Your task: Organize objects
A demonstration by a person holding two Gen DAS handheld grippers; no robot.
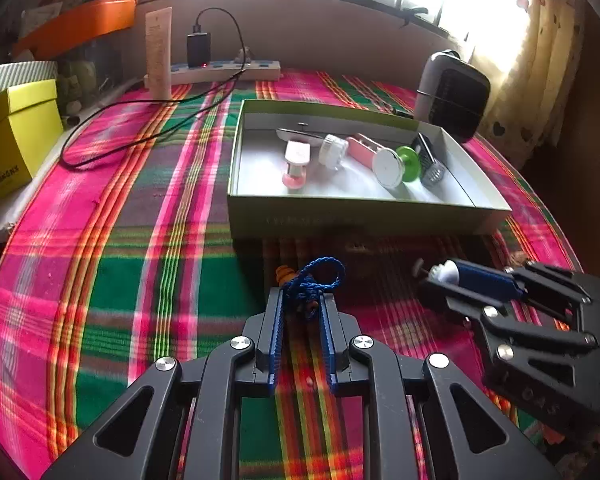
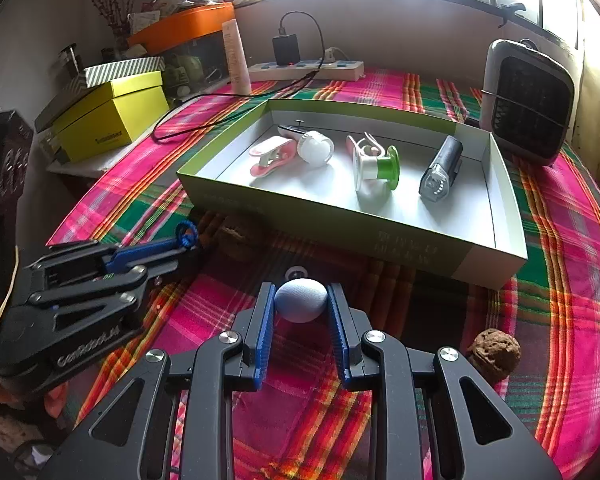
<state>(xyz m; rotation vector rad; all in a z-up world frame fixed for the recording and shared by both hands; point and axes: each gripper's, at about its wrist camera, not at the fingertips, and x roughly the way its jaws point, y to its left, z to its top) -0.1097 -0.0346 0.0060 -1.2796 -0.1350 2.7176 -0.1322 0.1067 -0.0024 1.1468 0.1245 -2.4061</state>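
Observation:
My left gripper [image 1: 300, 300] is shut on a blue cord [image 1: 320, 276] with an orange bead [image 1: 284, 274], low over the plaid cloth. In the right wrist view the left gripper [image 2: 180, 246] lies at the left with the cord's loop [image 2: 187, 234] sticking out. My right gripper [image 2: 300, 292] is shut on a pale blue egg-shaped ball [image 2: 300, 306]. The right gripper [image 1: 434, 276] also shows at the right of the left wrist view. Just beyond both stands a shallow green box [image 1: 340, 210] [image 2: 340, 232] holding a pink clip [image 2: 270, 156], a green spool [image 2: 380, 168] and a grey lamp [image 2: 440, 168].
A walnut [image 2: 494, 354] lies right of my right gripper and another [image 2: 238, 236] sits near the box's front wall. A grey heater [image 2: 528, 104] stands at the back right. A power strip [image 2: 304, 68], a black cable [image 1: 112, 112] and a yellow box [image 2: 112, 116] are at the back left.

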